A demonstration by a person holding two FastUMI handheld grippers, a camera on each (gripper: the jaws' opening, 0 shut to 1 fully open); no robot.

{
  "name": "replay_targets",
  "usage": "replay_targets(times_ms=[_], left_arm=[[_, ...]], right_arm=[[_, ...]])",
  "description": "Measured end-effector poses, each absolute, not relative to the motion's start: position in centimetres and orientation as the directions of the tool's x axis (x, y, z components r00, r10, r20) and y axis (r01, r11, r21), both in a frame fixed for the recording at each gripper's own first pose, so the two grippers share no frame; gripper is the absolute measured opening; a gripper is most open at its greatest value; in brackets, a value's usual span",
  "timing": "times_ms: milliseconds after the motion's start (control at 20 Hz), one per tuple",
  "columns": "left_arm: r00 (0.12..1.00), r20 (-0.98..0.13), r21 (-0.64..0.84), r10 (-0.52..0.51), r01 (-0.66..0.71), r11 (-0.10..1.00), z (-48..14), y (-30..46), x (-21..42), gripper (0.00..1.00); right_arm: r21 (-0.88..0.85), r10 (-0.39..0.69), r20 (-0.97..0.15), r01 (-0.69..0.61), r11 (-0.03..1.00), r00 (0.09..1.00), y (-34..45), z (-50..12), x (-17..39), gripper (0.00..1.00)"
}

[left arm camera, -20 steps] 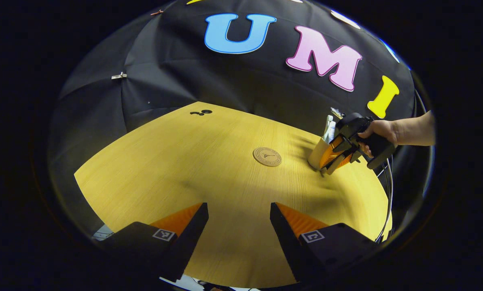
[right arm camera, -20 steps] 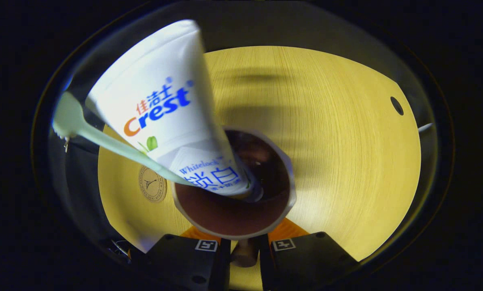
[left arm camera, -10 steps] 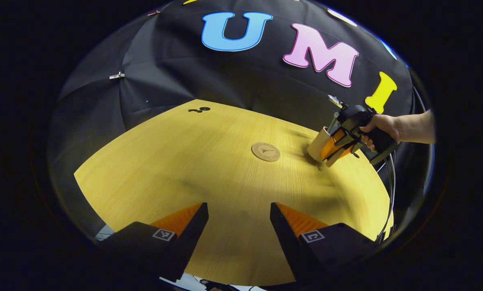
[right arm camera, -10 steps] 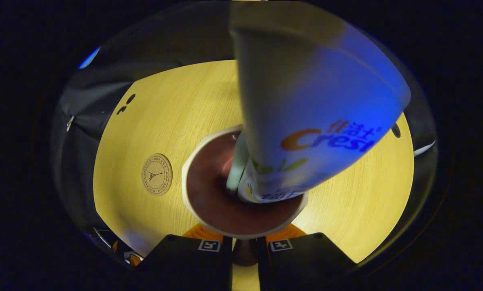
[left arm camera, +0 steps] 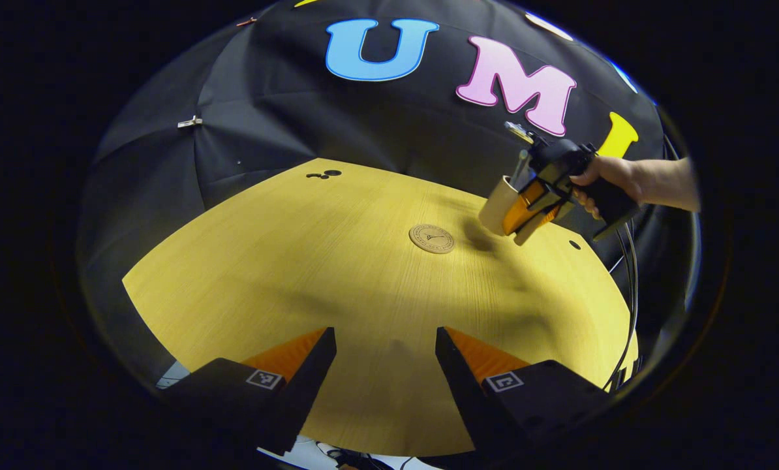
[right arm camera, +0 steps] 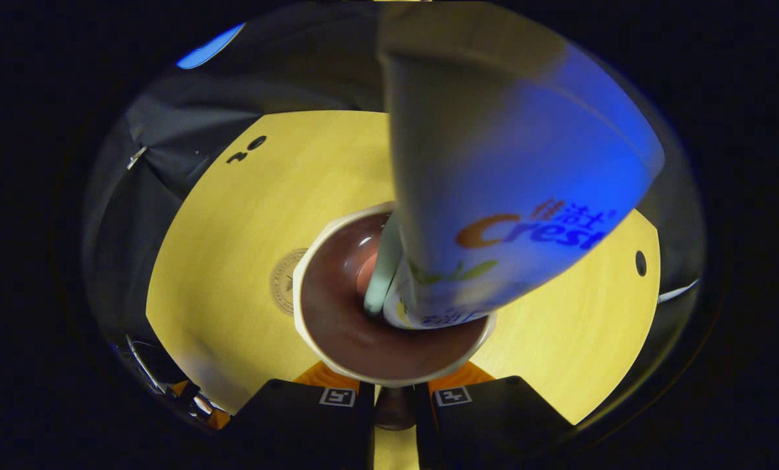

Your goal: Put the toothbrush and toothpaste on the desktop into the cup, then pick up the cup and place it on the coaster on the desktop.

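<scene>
Lifted off the counter [left arm camera: 337, 274] since earlier, the cup [right arm camera: 389, 313] with toothpaste [right arm camera: 494, 196] and toothbrush [right arm camera: 381, 274] hangs near the coaster [left arm camera: 431, 238], pinched by the right tool [right arm camera: 395, 391]; placing remains. Left tool [left arm camera: 385, 352] spread, idle.

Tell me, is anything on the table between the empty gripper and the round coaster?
No. In the left gripper view, bare table stretches from the left gripper to the coaster.

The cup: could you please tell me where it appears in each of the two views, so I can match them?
Left gripper view: the cup is at upper right, held off the desk, right of the coaster.
Right gripper view: the cup sits at lower centre, seen from above into its mouth, partly covering the coaster to its left.
Shared landmark: the round coaster.
</scene>
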State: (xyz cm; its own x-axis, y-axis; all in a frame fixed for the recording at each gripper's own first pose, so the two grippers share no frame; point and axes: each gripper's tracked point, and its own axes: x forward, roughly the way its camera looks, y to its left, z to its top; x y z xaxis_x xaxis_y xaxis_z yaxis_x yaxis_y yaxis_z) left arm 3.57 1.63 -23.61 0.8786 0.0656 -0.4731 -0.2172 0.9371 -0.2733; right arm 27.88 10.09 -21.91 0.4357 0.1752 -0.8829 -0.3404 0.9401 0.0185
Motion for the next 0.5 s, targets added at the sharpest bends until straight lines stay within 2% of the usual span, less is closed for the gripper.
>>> replay_targets(times_ms=[200, 500], left_arm=[[0.881, -0.468, -0.277, 0.073, -0.224, 0.934, -23.6, 2.7, 3.3, 0.97], [0.878, -0.472, -0.301, 0.074, -0.240, 0.923, -23.8, 4.4, 2.7, 0.97]], right_arm=[[0.023, 0.202, -0.887, -0.398, 0.917, 0.415, 14.5, -22.2, 27.5, 0.29], [-0.019, 0.187, -0.908, -0.484, 0.875, 0.374, 18.3, -23.9, 26.1, 0.29]])
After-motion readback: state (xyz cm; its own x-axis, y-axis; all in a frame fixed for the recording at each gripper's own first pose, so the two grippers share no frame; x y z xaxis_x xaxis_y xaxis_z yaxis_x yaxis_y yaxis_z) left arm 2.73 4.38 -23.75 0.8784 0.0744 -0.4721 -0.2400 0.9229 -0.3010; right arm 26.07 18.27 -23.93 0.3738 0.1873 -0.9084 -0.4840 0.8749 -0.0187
